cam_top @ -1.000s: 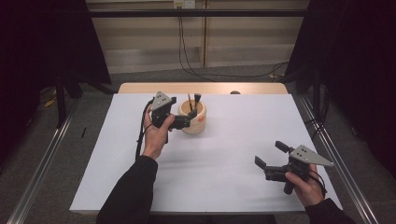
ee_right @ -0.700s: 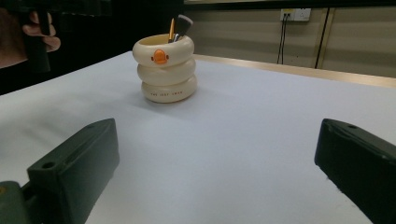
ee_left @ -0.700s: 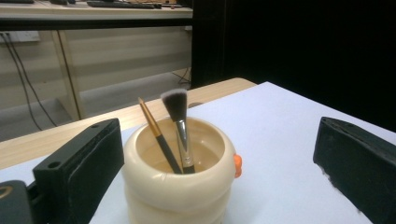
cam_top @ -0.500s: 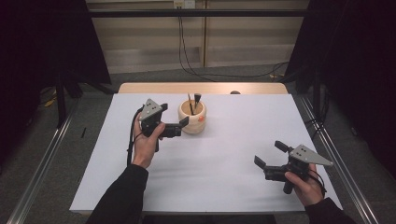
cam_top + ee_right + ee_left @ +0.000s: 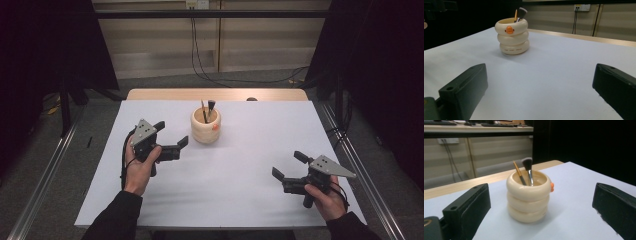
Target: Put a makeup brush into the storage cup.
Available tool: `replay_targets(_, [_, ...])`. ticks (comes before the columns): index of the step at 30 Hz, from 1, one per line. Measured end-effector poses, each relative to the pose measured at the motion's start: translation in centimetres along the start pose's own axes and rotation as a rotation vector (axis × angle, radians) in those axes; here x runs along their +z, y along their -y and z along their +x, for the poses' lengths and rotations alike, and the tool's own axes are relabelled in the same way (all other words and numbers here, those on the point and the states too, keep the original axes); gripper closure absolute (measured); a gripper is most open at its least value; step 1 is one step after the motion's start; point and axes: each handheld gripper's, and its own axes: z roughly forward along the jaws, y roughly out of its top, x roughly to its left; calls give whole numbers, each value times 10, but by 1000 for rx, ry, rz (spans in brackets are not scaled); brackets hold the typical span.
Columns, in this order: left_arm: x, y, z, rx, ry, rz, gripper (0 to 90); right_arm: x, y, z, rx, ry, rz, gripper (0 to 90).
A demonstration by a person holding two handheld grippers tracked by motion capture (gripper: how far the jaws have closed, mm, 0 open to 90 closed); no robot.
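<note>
A cream holder [image 5: 205,126] made of stacked rings, with a small orange duck bill [image 5: 509,30], stands upright at the back middle of the white table cover [image 5: 235,200]. Two brushes stand in it: a gold-handled one [image 5: 518,172] and a dark-bristled makeup brush [image 5: 527,164]. My left gripper [image 5: 171,133] hovers open just left of the holder, pointing at it; its fingers [image 5: 469,207] are apart with nothing between them. My right gripper [image 5: 289,165] rests low at the front right, open and empty, its fingers [image 5: 464,87] aimed toward the holder from afar.
The wooden table edge [image 5: 215,94] shows beyond the white cover. Metal rails [image 5: 45,170] run along both sides of the table. Cables [image 5: 200,45] hang at the back wall. Bare cover stretches between the two grippers.
My left gripper has drawn back from the holder, moving left and toward the person, still open. The right gripper has hardly moved.
</note>
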Motion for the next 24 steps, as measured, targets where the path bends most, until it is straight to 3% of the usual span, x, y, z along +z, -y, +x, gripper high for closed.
replay_targets(2, [-7, 4, 0, -12, 3, -4, 11, 0, 0, 0, -7, 0, 0, 0])
replay_targets(5, [-20, 10, 0, 3, -24, 3, 10, 0, 0, 0, -8, -4, 5, 0])
replay_targets(12, [-41, 18, -5, 34, -27, 16, 12, 0, 0, -1, -3, 3, 0, 0])
replay_targets(24, [-67, 37, -17, -7, -41, 28, 17, -1, 1, -1, 6, 8, -1, 0])
